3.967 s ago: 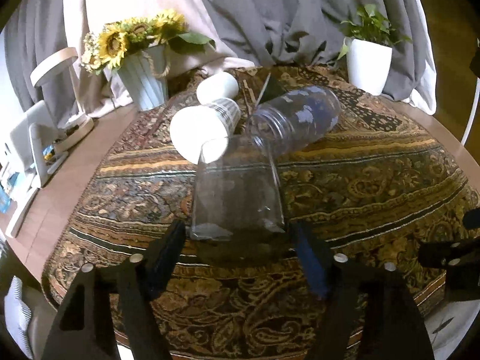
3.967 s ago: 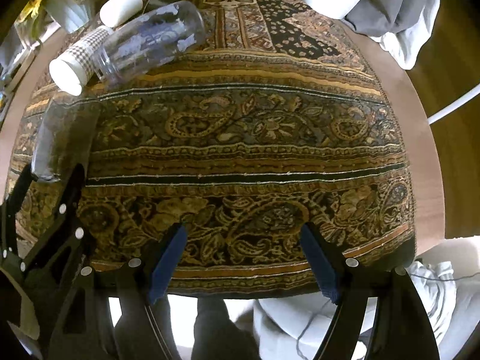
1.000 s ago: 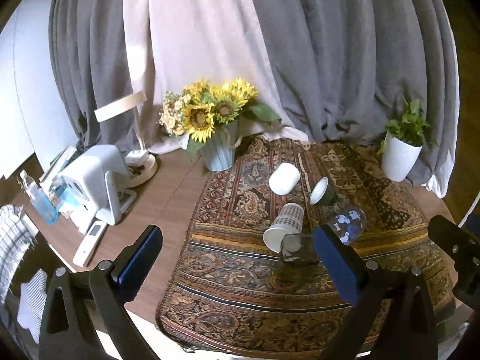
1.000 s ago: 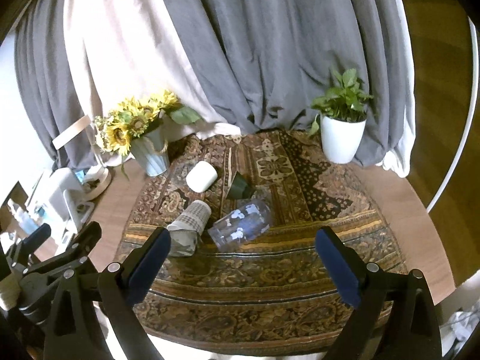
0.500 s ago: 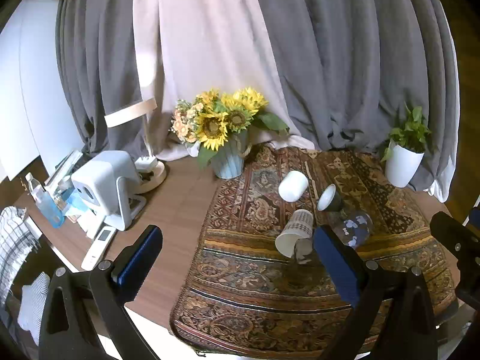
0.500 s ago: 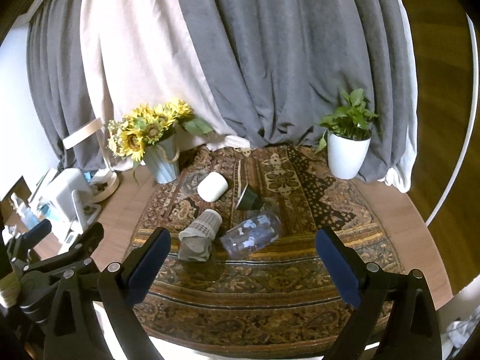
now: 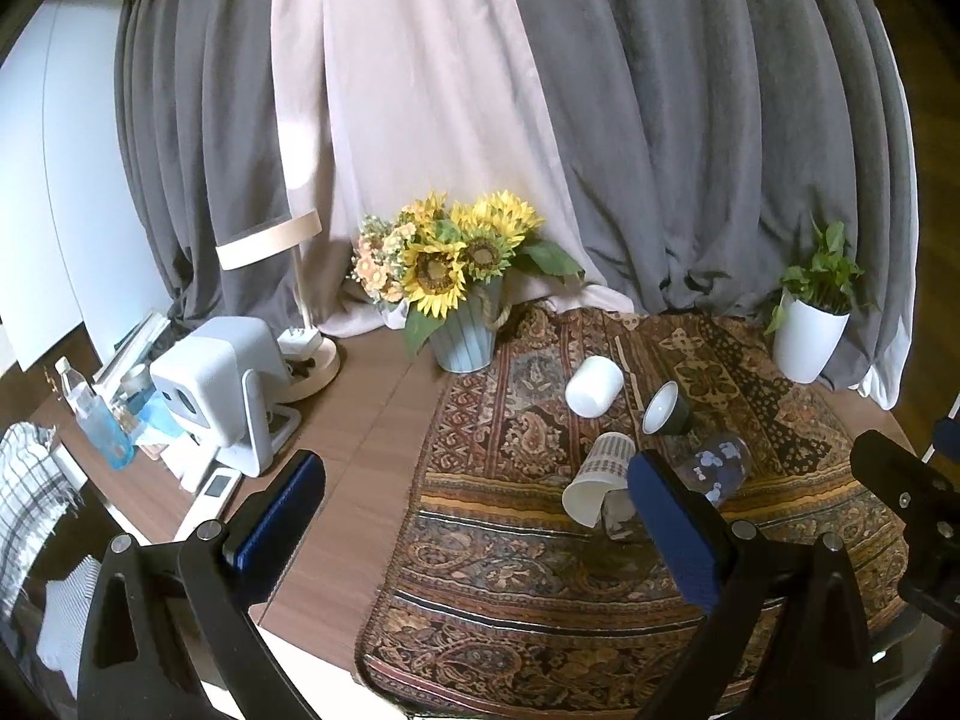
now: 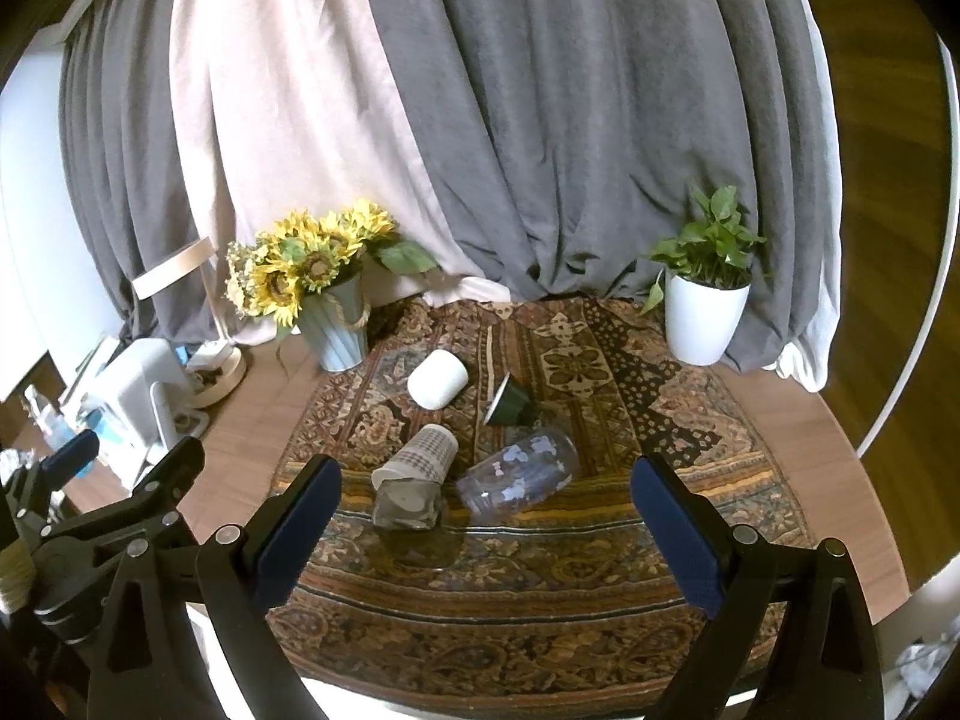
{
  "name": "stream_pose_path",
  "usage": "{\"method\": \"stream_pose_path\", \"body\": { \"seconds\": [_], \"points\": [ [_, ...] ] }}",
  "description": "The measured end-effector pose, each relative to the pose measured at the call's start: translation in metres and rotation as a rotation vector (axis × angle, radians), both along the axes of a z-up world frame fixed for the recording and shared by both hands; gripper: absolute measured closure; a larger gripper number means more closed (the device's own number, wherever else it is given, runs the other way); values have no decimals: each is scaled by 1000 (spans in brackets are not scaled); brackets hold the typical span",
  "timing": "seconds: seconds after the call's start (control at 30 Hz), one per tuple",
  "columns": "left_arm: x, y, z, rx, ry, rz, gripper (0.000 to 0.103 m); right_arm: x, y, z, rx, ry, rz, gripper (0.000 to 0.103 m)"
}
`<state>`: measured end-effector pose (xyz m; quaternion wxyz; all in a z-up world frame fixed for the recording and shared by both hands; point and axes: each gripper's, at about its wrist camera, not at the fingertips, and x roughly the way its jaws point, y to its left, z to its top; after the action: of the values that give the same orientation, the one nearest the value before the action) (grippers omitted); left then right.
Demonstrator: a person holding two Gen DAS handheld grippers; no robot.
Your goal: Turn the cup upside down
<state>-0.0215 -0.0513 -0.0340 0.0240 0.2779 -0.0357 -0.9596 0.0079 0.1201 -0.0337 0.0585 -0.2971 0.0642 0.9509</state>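
A clear square glass cup (image 8: 408,503) stands base up on the patterned cloth (image 8: 540,576); in the left wrist view it (image 7: 618,515) is half hidden behind my right-hand finger. Touching it lies a checked paper cup (image 8: 420,457) on its side. A clear cup with white prints (image 8: 519,479), a white cup (image 8: 438,379) and a dark green cup (image 8: 510,403) also lie on their sides. My left gripper (image 7: 474,531) and right gripper (image 8: 483,531) are both open, empty, and held high and well back from the table.
A vase of sunflowers (image 8: 312,282) stands at the back left and a white potted plant (image 8: 708,315) at the back right. A lamp (image 7: 282,294), a white device (image 7: 222,384) and bottles (image 7: 90,414) crowd the left of the wooden table (image 7: 354,456). Curtains hang behind.
Four seconds ago my left gripper was around the glass cup on the cloth. Both grippers have since pulled up and back, and over the last second they kept rising away from the table.
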Motion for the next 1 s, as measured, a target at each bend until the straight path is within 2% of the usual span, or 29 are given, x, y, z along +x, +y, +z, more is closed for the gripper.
{"method": "stream_pose_path", "body": {
  "seconds": [1.0],
  "points": [
    [1,-4,6,2,26,20,0,-3,-2,4,2,4,2,6]
  ]
}}
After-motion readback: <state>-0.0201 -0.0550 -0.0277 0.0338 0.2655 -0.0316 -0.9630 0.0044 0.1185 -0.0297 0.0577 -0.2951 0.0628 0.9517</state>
